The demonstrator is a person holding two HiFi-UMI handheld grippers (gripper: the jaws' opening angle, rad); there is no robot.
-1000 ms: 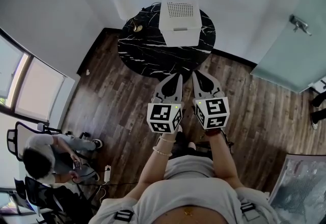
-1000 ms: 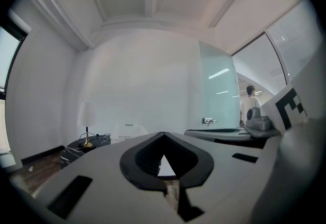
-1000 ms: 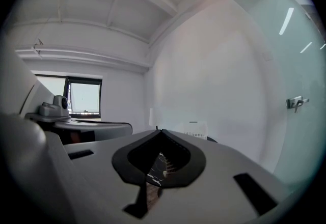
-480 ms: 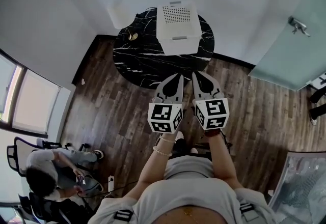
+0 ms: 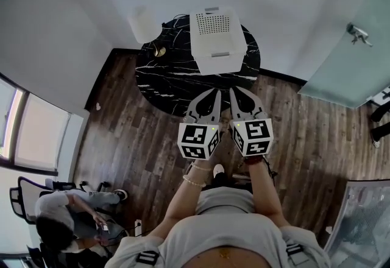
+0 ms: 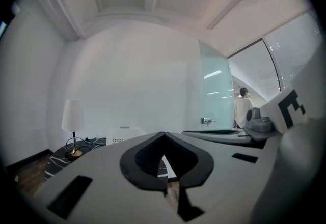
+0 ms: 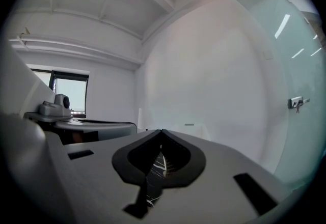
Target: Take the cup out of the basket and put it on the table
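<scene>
A white lidded basket with a perforated top stands on the round black marble table. No cup shows in any view. My left gripper and right gripper are held side by side, level, just short of the table's near edge, pointing at the basket. Both are shut with nothing between the jaws. In the left gripper view the tips of the left gripper meet, with the basket beyond them. In the right gripper view the right gripper is likewise closed.
A small lamp with a white shade and brass foot stands at the table's back left. A frosted glass door is at the right. A person sits on a chair at the lower left. The floor is dark wood planks.
The table and basket have come a little nearer to both grippers as I move toward them. Both grippers stay shut and side by side. The seated person has slid toward the picture's lower edge.
</scene>
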